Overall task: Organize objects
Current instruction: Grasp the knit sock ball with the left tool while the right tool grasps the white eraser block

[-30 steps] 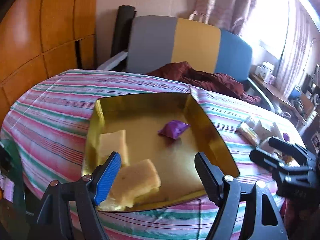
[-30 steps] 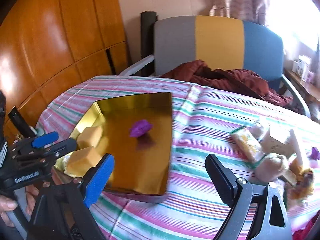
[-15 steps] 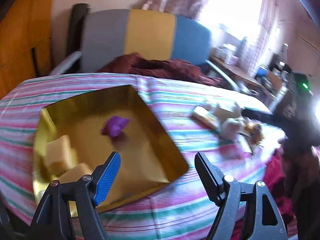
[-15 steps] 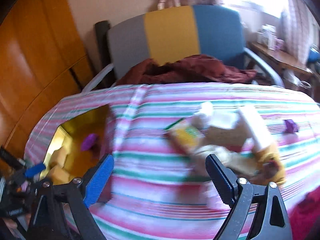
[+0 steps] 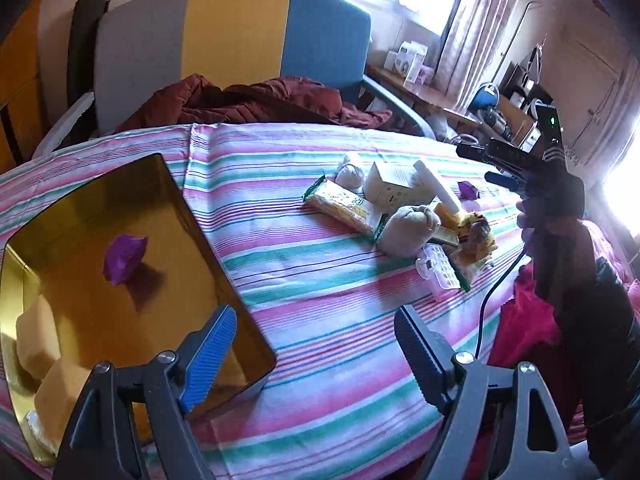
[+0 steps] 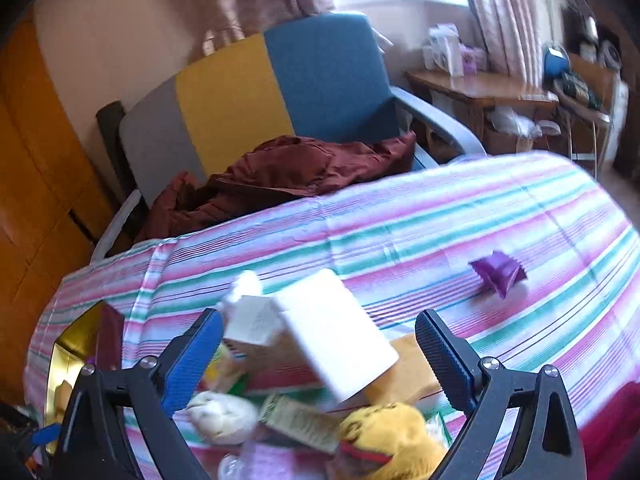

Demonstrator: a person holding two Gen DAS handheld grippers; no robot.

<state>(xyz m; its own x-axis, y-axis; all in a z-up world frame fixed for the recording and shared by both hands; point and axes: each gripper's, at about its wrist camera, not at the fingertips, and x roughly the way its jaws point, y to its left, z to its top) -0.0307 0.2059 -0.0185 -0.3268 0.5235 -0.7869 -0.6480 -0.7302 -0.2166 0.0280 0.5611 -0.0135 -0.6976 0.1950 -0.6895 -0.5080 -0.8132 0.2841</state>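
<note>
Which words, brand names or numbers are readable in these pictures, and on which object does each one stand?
None can be read.
White box: small print on its side, too small to read.
Yellow snack packet: printed label, blurred.
Green-edged packet: printing blurred by motion.
Boxes on the far desk: markings too small.

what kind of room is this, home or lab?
Most likely a lived-in home room: a striped tablecloth on the table, an armchair with a maroon garment dumped on it, curtains at a window.
</note>
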